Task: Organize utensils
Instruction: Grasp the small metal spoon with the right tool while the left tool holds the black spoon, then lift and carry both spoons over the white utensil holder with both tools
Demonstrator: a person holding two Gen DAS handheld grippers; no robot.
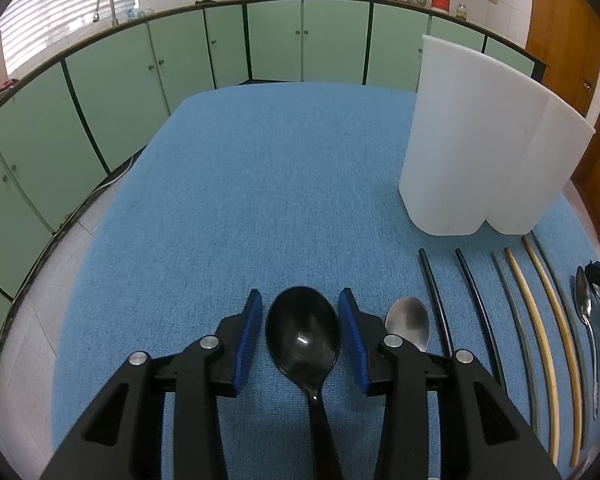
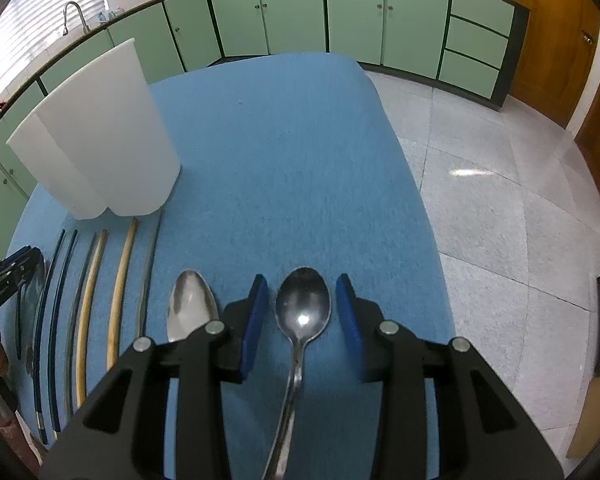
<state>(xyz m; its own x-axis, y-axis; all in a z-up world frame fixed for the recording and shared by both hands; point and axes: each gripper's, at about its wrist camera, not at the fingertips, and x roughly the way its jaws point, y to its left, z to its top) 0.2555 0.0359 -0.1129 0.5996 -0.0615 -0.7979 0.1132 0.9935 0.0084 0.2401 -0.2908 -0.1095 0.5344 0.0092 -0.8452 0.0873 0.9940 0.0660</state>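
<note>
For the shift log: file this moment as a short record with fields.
surface: blue cloth table
container: white two-part holder, upright, nothing seen in it
left gripper: jaws apart, black spoon lying between them, pads not touching
right gripper: jaws apart, metal spoon between them, a gap on each side
other spoons: one left of the right gripper, one right of the left gripper
chopsticks: laid in a row in front of the holder

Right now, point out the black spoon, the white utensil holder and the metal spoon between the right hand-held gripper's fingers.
black spoon point(image 1: 302, 330): left wrist view, middle of its bowl.
white utensil holder point(image 1: 480, 140): left wrist view, its front wall.
metal spoon point(image 2: 303, 304): right wrist view, middle of its bowl.
</note>
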